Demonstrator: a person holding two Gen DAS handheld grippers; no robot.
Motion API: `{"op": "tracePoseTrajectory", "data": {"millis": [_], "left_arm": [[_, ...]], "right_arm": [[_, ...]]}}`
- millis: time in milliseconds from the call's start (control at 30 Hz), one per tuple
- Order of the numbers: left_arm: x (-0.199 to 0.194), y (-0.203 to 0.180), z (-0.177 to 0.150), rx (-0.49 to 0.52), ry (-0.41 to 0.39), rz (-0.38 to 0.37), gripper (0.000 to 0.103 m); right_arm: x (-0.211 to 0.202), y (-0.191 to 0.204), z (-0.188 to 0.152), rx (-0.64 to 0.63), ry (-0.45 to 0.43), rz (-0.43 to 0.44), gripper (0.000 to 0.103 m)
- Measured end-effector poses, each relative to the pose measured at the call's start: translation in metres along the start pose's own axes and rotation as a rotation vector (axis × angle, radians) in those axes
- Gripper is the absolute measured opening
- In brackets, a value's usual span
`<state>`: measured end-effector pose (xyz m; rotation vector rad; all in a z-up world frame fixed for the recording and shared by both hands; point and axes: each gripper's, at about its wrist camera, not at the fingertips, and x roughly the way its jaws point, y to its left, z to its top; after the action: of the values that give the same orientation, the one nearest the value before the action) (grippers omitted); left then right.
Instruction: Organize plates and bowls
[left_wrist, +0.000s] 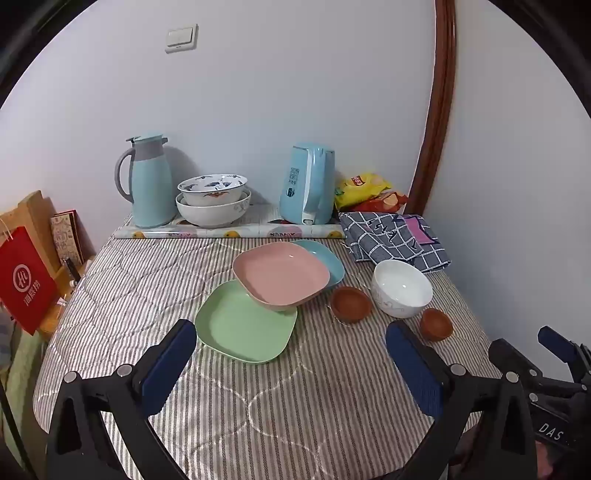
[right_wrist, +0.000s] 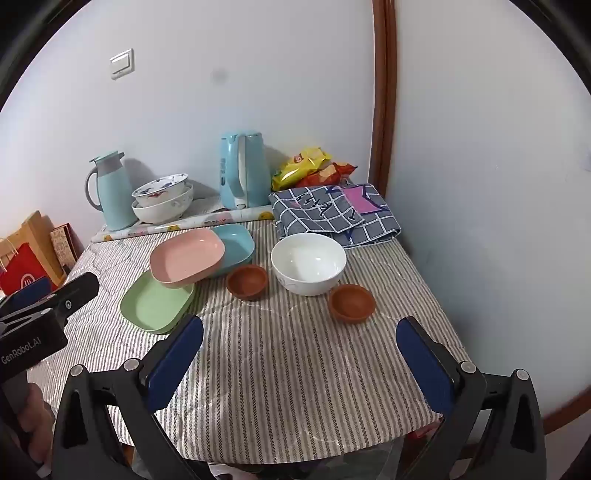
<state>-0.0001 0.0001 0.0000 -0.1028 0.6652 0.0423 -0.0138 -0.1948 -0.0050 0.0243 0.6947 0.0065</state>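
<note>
Three square plates overlap mid-table: a pink plate (left_wrist: 280, 273) (right_wrist: 186, 256) rests tilted on a green plate (left_wrist: 243, 325) (right_wrist: 155, 304) and a blue plate (left_wrist: 327, 258) (right_wrist: 238, 245). To their right stands a white bowl (left_wrist: 400, 288) (right_wrist: 308, 264) between two small brown bowls (left_wrist: 351, 302) (left_wrist: 436, 323) (right_wrist: 246, 281) (right_wrist: 351, 302). My left gripper (left_wrist: 291, 356) hovers open, short of the green plate, holding nothing. My right gripper (right_wrist: 301, 349) is open and empty over the striped cloth, short of the near brown bowl.
Two patterned bowls (left_wrist: 212, 199) sit nested at the back between a blue thermos jug (left_wrist: 149, 181) and a blue kettle (left_wrist: 306, 184). Snack bags (right_wrist: 310, 166) and a folded checked cloth (right_wrist: 332, 214) fill the back right corner. Walls close the back and right; paper bags (left_wrist: 26, 273) stand left.
</note>
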Motion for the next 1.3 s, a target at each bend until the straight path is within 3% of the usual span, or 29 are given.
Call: {"op": "tracePoseTrajectory", "data": {"millis": [167,1300], "left_arm": [[-0.005,0.003,-0.004,-0.013,-0.035,-0.028,0.103],[-0.006,-0.012,-0.006,-0.009,-0.021,-0.084,0.103]], "right_arm": [[-0.003,-0.003,0.000,0.022,-0.018,0.024,0.103],[-0.012,-0.015,0.001,0.046,-0.021,-0.014,0.103]]}}
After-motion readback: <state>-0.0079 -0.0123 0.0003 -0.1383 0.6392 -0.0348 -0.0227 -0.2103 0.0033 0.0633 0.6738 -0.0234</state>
